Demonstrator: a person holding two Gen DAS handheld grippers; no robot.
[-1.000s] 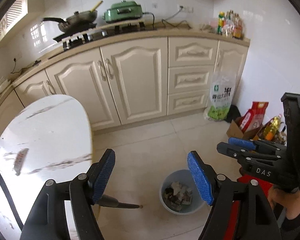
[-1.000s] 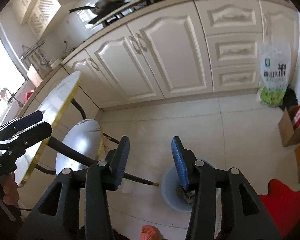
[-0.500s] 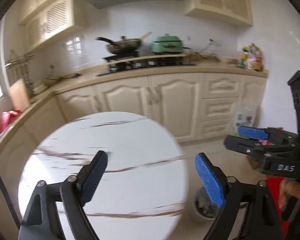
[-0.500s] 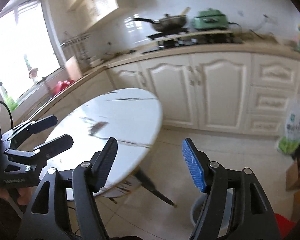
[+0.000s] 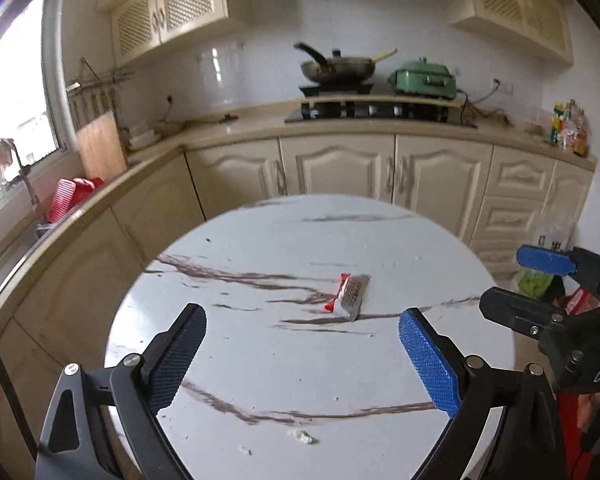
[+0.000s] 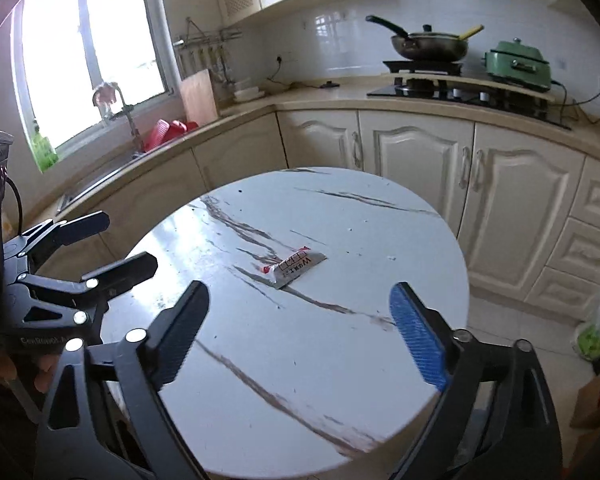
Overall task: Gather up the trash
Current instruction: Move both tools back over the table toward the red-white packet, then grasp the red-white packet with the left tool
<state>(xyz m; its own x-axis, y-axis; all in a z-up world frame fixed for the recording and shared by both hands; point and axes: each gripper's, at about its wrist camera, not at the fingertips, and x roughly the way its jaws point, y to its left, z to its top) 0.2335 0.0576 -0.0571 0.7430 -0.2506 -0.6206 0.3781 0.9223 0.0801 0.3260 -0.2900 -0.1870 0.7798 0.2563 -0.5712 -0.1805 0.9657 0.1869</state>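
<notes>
Cut-offs and unreadable bits, both wrist views

Wrapper (image 5: 350,297) ahead of the left gripper's fingers (image 5: 428,364): print blurred, unreadable; in the right view the wrapper (image 6: 296,265) text is too small to read. Worktop (image 5: 380,240) near edge hidden behind the fingers and cut by the frame bottom. Right gripper (image 5: 540,280) body cut off at the right edge. Left gripper (image 6: 108,246) body cut off at the left edge. White crumbs (image 5: 302,436) between the left fingers too small to identify.
</notes>
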